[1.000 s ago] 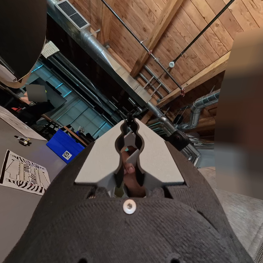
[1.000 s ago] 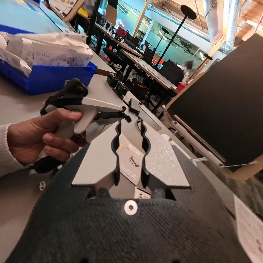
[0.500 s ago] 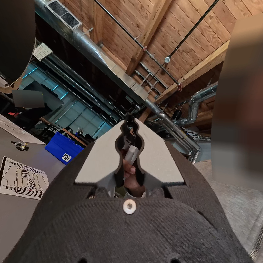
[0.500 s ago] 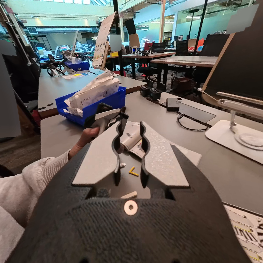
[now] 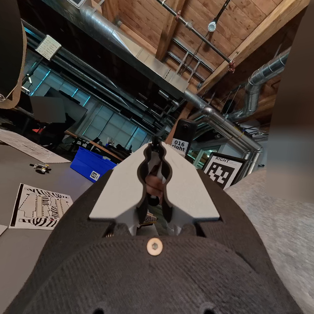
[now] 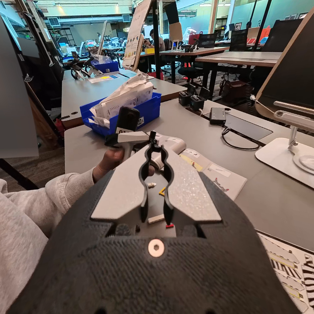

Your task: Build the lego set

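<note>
Mid-build: both grippers meet in the air over a small black piece.

The left gripper [image 5: 155,149] is clenched on the black lego piece [image 6: 153,141]; the right gripper [image 6: 155,150], tips nearly together, touches it. Loose parts [image 6: 162,191] beside the instruction booklet [image 6: 209,169] and a small sub-assembly [image 5: 40,167] suggest much remains.

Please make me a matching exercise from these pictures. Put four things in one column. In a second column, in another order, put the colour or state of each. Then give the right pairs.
Things:
1. bin
2. booklet
3. angled lego piece
4. small lego piece in the air

Colour or state:
A. yellow
B. black, gripped at the tip of the left claw
C. blue, stuffed with papers
D. lying open

Pairs: 1-C, 2-D, 3-A, 4-B
</note>
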`<control>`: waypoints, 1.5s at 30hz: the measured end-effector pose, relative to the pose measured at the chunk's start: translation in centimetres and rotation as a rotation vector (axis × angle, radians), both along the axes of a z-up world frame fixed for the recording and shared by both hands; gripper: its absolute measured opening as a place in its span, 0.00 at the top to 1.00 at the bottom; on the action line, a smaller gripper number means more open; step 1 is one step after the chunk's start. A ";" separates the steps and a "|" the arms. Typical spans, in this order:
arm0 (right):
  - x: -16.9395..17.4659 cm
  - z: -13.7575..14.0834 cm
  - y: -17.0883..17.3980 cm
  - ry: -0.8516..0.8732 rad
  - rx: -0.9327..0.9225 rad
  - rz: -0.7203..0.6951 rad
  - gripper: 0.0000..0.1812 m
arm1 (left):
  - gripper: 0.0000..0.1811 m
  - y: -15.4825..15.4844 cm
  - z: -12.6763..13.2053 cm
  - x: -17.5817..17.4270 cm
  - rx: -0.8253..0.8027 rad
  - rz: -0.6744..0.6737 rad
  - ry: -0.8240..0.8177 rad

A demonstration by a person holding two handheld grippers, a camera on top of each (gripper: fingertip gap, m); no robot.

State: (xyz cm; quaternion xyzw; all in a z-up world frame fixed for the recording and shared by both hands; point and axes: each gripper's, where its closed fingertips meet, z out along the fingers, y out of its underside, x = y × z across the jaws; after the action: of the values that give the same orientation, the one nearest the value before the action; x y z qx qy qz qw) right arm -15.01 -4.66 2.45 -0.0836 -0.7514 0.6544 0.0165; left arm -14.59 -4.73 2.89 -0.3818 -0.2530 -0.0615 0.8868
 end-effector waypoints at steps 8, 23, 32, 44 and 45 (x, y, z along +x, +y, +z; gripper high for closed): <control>0.3 -0.2 0.2 -0.060 0.002 0.044 0.96 | 0.96 0.3 0.1 0.2 0.003 -0.016 0.010; 0.7 -0.3 0.5 -0.130 -0.021 0.086 0.96 | 0.97 0.8 0.1 0.4 0.011 -0.052 0.005; 0.7 -0.5 1.2 -0.128 -0.002 0.083 0.96 | 0.95 1.5 -0.1 0.7 -0.034 -0.052 0.019; 0.4 -0.3 2.0 -0.125 -0.010 0.069 0.96 | 0.93 2.4 -0.6 0.6 -0.102 -0.033 0.025; 0.4 -0.3 2.0 -0.127 -0.012 0.070 0.96 | 0.92 2.6 -0.7 0.6 -0.121 -0.032 0.026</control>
State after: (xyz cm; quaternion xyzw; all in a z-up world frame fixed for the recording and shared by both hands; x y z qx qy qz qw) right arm -14.64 -2.67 2.16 -0.0986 -0.7496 0.6523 -0.0546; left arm -13.97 -2.10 2.19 -0.4393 -0.2386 -0.0555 0.8643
